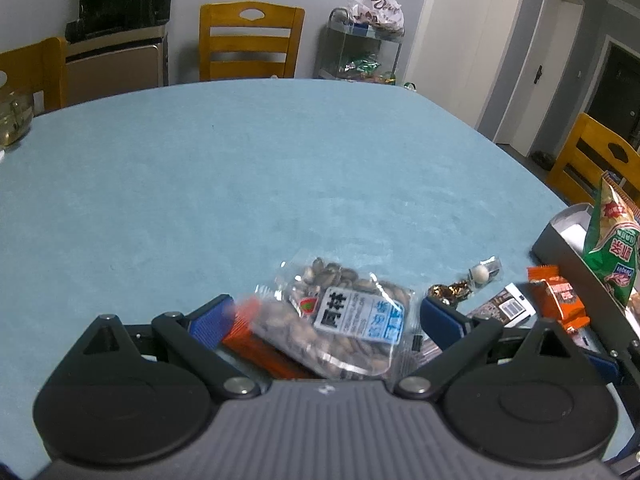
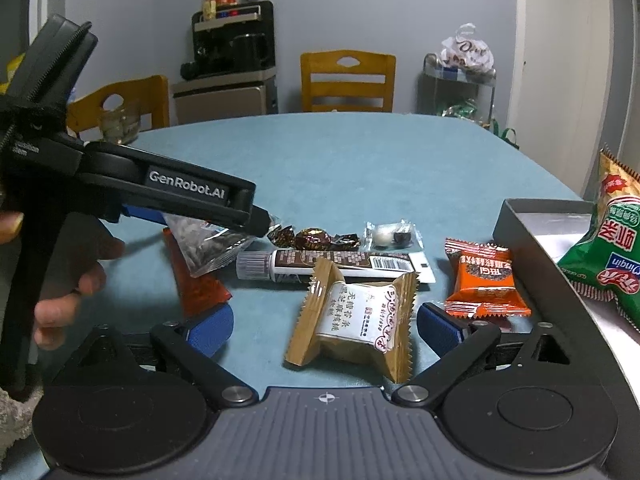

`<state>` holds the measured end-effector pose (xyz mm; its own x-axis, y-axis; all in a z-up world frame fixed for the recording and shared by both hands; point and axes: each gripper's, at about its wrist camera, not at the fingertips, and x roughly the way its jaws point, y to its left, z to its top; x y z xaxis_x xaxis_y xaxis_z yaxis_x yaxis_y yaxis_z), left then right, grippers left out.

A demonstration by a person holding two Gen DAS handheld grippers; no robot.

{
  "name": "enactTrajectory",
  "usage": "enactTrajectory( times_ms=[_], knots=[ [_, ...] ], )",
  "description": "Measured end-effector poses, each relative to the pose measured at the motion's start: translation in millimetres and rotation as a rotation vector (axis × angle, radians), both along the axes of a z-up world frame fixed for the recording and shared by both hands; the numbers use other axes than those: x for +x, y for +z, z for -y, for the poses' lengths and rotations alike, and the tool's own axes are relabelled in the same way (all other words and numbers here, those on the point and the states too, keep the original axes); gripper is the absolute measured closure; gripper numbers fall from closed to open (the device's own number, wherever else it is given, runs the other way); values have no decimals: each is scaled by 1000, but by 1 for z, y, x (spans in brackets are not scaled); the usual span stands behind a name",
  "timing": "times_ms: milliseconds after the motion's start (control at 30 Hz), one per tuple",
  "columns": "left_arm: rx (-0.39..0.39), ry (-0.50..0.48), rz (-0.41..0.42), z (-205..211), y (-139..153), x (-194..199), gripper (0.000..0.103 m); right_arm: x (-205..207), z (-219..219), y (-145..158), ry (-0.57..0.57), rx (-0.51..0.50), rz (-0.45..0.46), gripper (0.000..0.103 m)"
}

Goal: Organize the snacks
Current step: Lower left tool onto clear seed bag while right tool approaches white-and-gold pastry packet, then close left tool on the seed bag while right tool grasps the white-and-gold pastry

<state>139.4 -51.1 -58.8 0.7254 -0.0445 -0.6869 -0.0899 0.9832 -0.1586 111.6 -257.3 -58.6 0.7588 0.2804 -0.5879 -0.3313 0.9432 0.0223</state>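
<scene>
Between our right gripper's (image 2: 325,326) wide-open blue pads, a tan snack packet (image 2: 352,320) untouched on the blue table (image 2: 360,160), our left gripper (image 1: 326,318) also open over a clear seed bag (image 1: 344,320) — not pinching it, grey box (image 2: 532,232) at right with a green bag (image 2: 608,256) inside.

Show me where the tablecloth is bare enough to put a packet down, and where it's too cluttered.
Free: the wide stretch of blue tablecloth beyond the clear bag of seeds, reaching to the far wooden chair. Crowded: the near strip from the flat orange packet past the brown tube and wrapped candies to the grey box.
</scene>
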Motion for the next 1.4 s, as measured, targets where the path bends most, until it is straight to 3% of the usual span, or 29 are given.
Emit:
enactTrajectory(
  times_ms=[600, 800, 1033, 1267, 1333, 1400],
  knots=[
    [95, -22, 38, 13, -20, 10, 1, 5, 1, -3, -8, 13, -38, 16],
    [95, -32, 40, 13, -21, 12, 2, 4, 1, -3, -22, 2, -31, 27],
    [107, -38, 55, 14, -20, 10, 21, 3, 7, -3, -57, 20, -22, 44],
    [93, -37, 60, 10, -18, 9, 32, 3, 10, -2, -68, 36, -21, 48],
    [84, -39, 64, 7, -17, 9, 42, 4, 13, -2, -70, 53, -23, 49],
    [82, -39, 64, 6, -16, 9, 43, 4, 17, -2, -72, 69, -23, 50]
  ],
)
